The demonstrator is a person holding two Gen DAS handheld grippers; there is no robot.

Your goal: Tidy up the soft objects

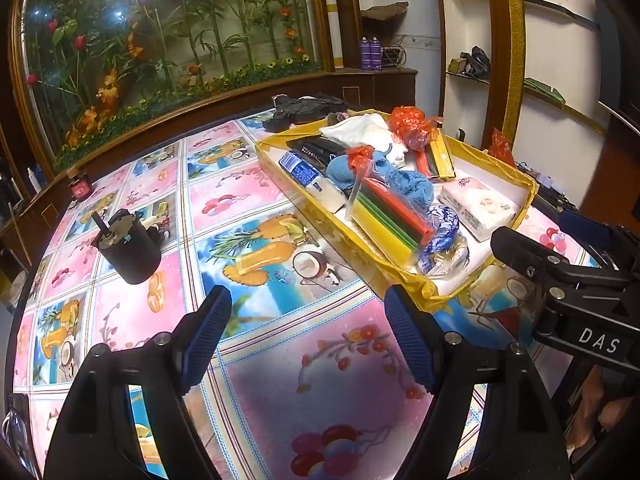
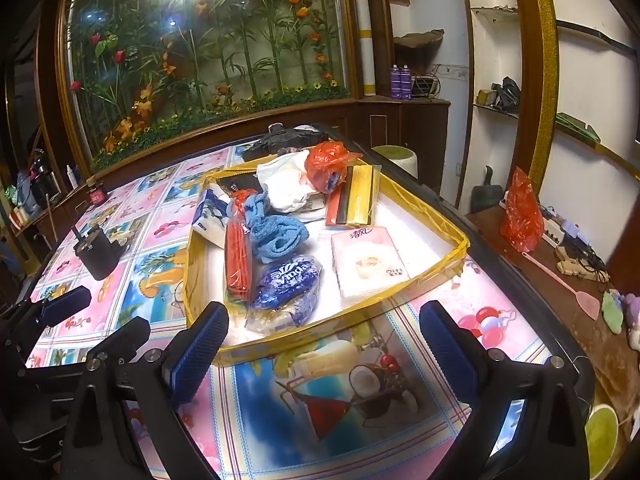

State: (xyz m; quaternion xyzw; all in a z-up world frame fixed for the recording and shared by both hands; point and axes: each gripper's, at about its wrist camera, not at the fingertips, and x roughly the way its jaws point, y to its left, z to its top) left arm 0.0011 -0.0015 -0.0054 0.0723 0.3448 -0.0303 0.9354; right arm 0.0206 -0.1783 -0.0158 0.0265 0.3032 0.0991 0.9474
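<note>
A shallow yellow-rimmed box (image 2: 404, 286) (image 1: 340, 226) on the table holds soft goods: a blue towel (image 2: 276, 230) (image 1: 404, 182), a pink tissue pack (image 2: 366, 264) (image 1: 478, 206), a blue Vinda tissue bag (image 2: 286, 282) (image 1: 440, 230), a white cloth (image 2: 286, 186) (image 1: 360, 130), a red plastic bag (image 2: 330, 162) (image 1: 412, 124), bagged colored sponge cloths (image 1: 390, 214) (image 2: 352, 198), and a blue-white tissue pack (image 2: 210, 212) (image 1: 310, 180). My left gripper (image 1: 308, 332) is open and empty above the tablecloth, left of the box. My right gripper (image 2: 324, 344) is open and empty at the box's near rim.
A black cup-like motor (image 1: 128, 246) (image 2: 96, 254) stands on the patterned tablecloth at left, with a small red jar (image 1: 80, 186) behind it. Dark clothing (image 1: 304, 108) lies behind the box. A side counter at right holds a red bag (image 2: 522, 210) and a pink fly swatter (image 2: 568, 286).
</note>
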